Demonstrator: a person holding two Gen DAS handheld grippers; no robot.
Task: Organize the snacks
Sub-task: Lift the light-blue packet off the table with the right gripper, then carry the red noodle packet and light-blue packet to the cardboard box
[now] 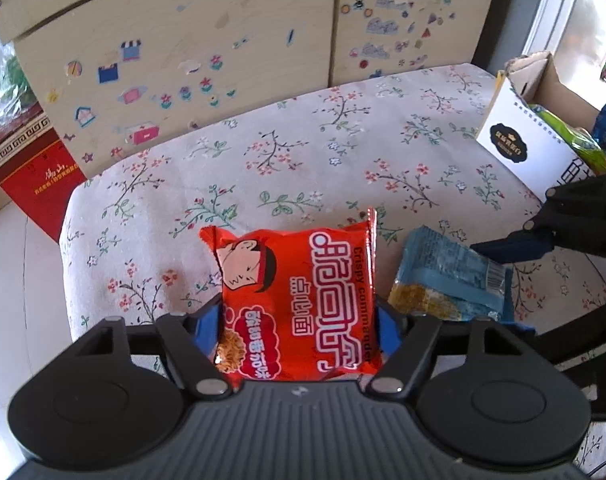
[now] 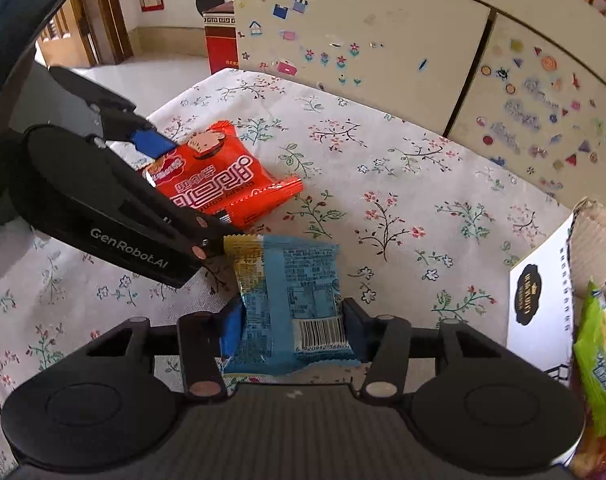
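We have the left claw (image 1: 299, 320) clamped on the red packet (image 1: 295, 300) and the right claw (image 2: 291, 330) clamped on the blue packet (image 2: 291, 304), both low on the floral worktop (image 1: 263, 160). Each is gripped across its width, likely for lifting into the box (image 2: 543, 300) at right

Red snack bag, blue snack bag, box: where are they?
red snack bag (image 1: 295, 296): left wrist view, middle of front.
blue snack bag (image 2: 291, 300): right wrist view, printed back.
box (image 2: 539, 304): right wrist view, white side wall.

Floral-cloth table (image 1: 263, 152) — red snack packet (image 1: 299, 300), blue snack packet (image 2: 291, 300), cardboard box (image 1: 519, 144) at its edge.
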